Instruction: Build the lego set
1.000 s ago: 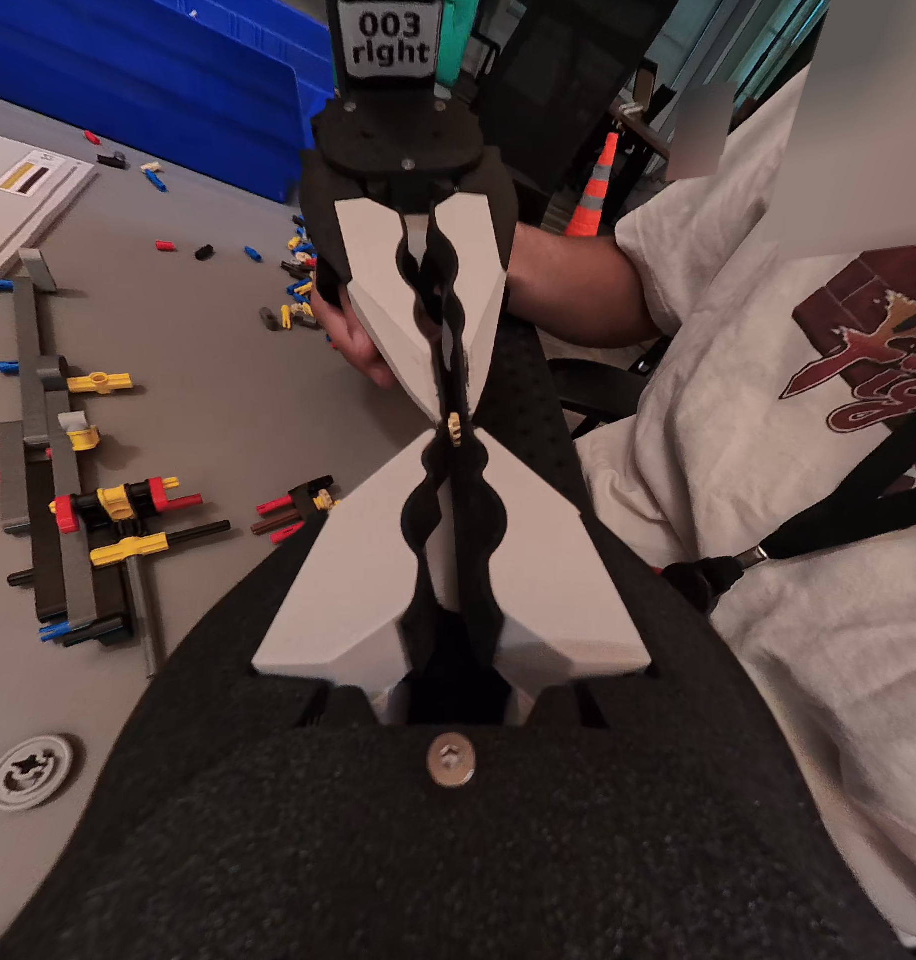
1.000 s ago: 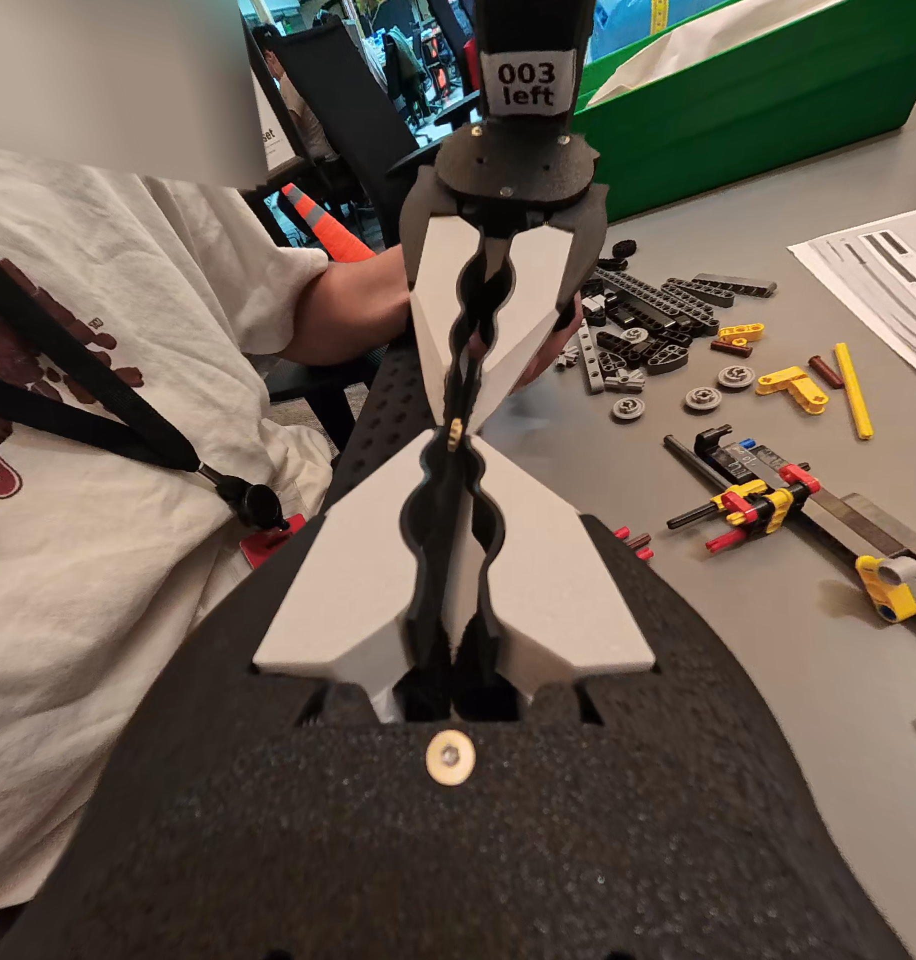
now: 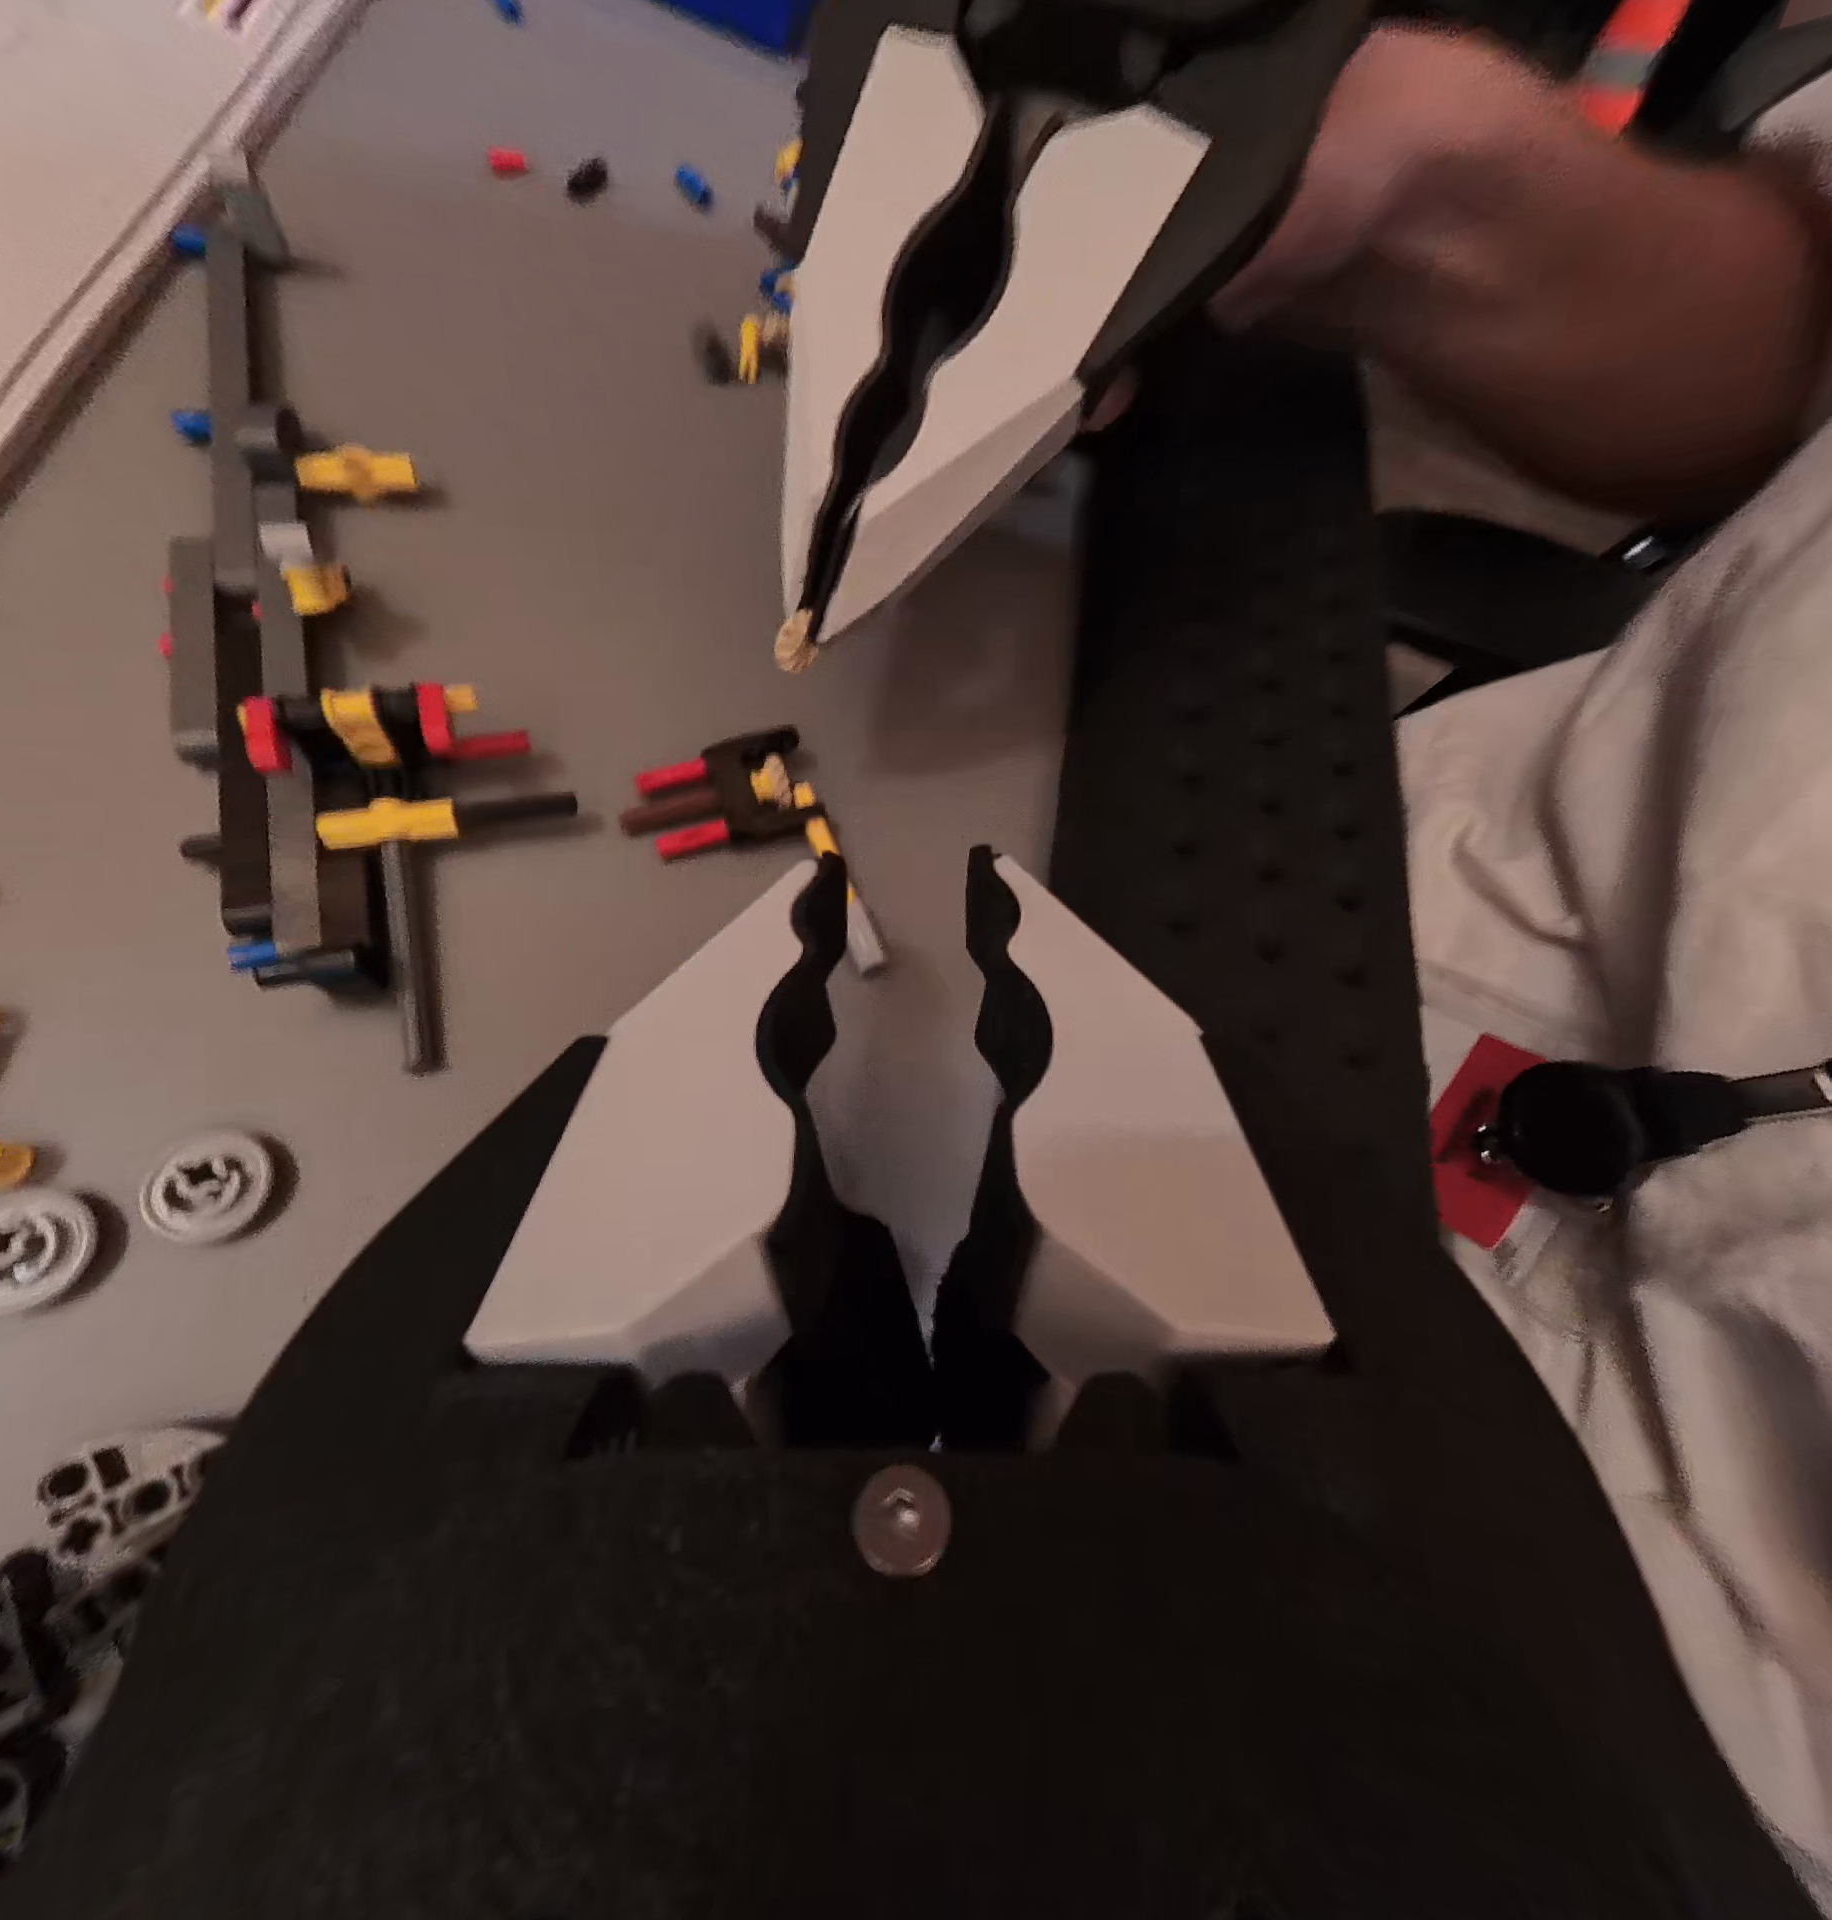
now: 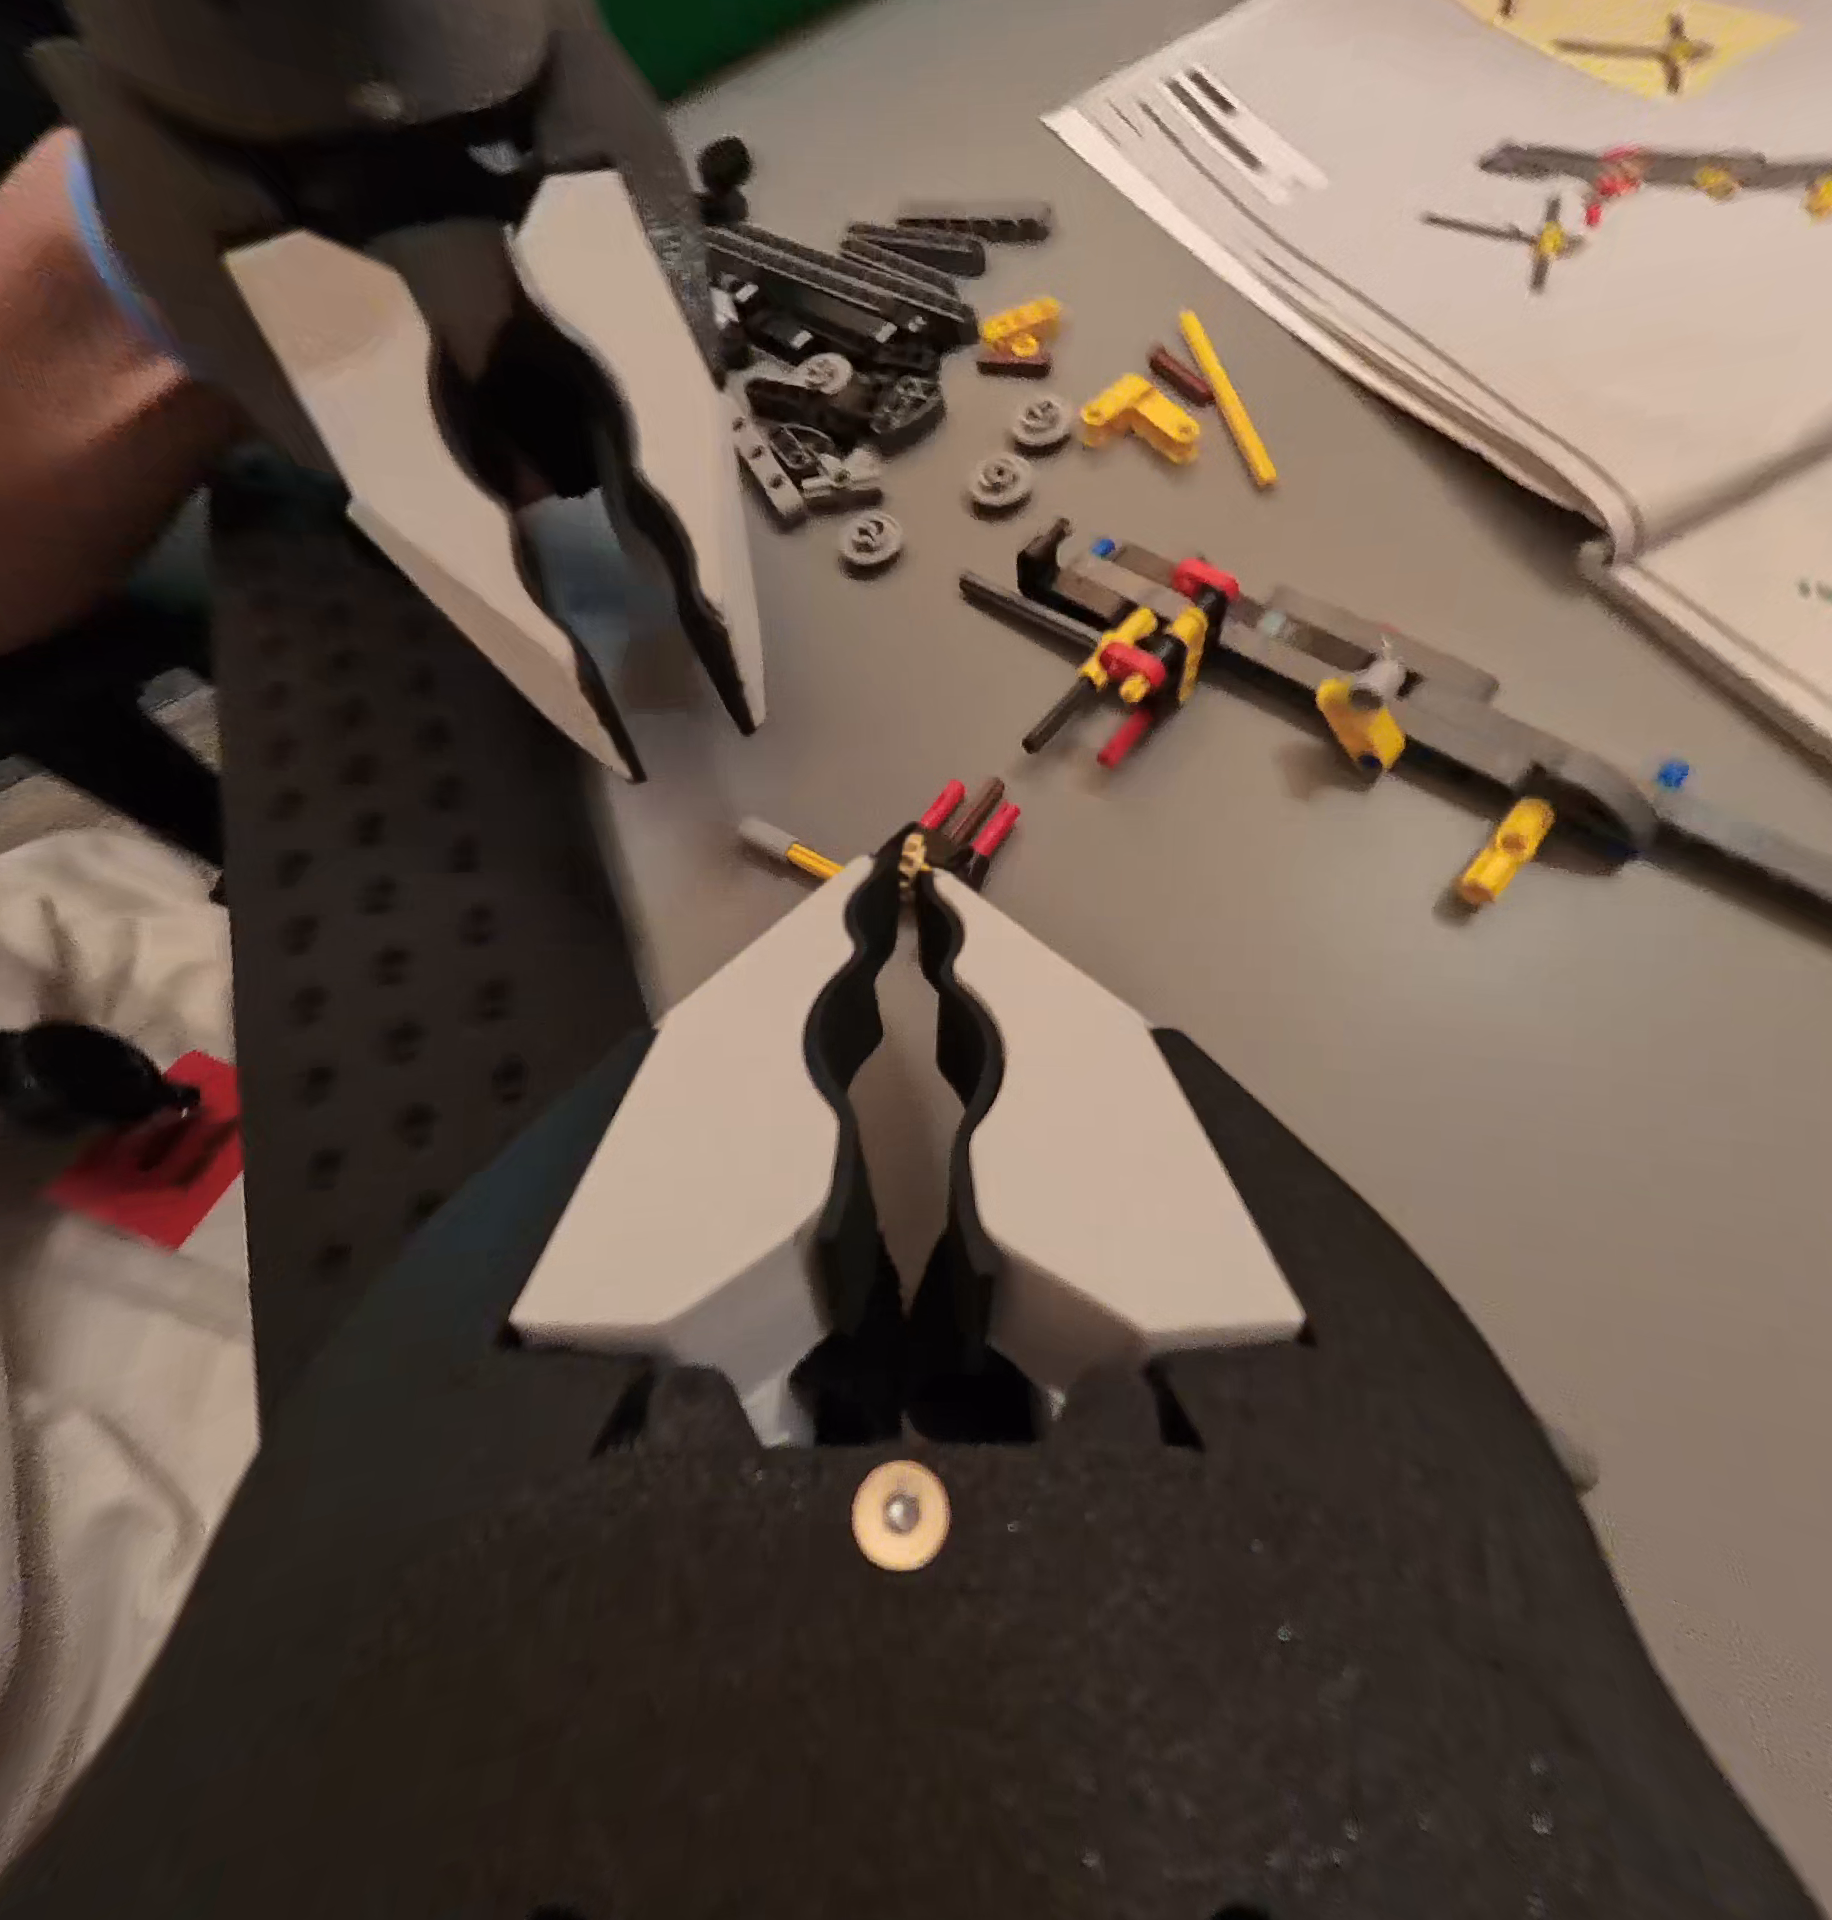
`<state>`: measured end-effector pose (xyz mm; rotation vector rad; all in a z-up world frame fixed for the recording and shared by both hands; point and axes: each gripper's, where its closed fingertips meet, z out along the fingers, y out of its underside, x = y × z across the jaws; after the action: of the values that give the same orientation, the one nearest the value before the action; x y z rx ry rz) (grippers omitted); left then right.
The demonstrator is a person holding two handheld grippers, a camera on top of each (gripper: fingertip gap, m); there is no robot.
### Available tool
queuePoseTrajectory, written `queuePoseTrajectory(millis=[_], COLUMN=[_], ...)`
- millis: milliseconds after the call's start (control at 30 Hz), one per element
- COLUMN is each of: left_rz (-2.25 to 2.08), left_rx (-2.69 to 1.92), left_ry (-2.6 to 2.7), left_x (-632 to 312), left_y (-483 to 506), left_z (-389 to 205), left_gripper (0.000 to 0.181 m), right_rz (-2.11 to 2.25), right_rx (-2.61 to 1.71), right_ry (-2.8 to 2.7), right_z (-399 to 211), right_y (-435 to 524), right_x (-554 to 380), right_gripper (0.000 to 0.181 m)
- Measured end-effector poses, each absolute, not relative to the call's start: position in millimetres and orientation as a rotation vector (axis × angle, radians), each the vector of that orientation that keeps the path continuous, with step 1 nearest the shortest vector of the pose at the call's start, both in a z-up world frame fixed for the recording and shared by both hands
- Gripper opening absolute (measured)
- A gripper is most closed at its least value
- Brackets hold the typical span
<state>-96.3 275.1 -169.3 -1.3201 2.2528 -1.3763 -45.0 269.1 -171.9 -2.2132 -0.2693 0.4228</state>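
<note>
Our right gripper (image 4: 910, 878) pinches a small tan gear (image 4: 912, 854) at its very tips, held above the grey table (image 4: 1307, 1091). Our left gripper (image 3: 907, 868) hangs with fingers apart, holding nothing. We judge the step to be fitting that gear onto the small black sub-assembly (image 3: 756, 790) with red pins and a yellow axle, lying just beyond both grippers. Next we likely need the left to steady that piece while the right lines the gear up with the axle. A long grey beam assembly (image 4: 1338, 665) lies nearby, loose grey wheels (image 3: 205, 1187) and an open instruction booklet (image 4: 1514, 312) farther off; nothing blocks the approach.
</note>
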Motion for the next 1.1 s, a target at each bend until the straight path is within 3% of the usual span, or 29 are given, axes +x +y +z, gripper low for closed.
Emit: queuePoseTrajectory(millis=[167, 733, 1100], left_rz=[-1.139, -1.072, -1.084], left_rx=[-1.363, -1.405, -1.439], left_ry=[2.337, 2.338, 2.327], left_x=[-101.9, -88.5, -85.1], left_y=[277.1, 274.4, 273.3], left_z=[-199.1, -210.3, -210.2], left_gripper=[0.021, 0.006, 0.007], right_rz=[0.261, -0.006, 0.079], right_rx=[-2.353, -2.411, -2.418], right_ry=[-0.079, 0.011, 0.097], right_z=[-196.6, -205.0, -207.4], right_y=[261.3, 266.0, 268.5], right_x=[-48.3, -42.7, -39.7], right_gripper=[0.002, 0.002, 0.003])
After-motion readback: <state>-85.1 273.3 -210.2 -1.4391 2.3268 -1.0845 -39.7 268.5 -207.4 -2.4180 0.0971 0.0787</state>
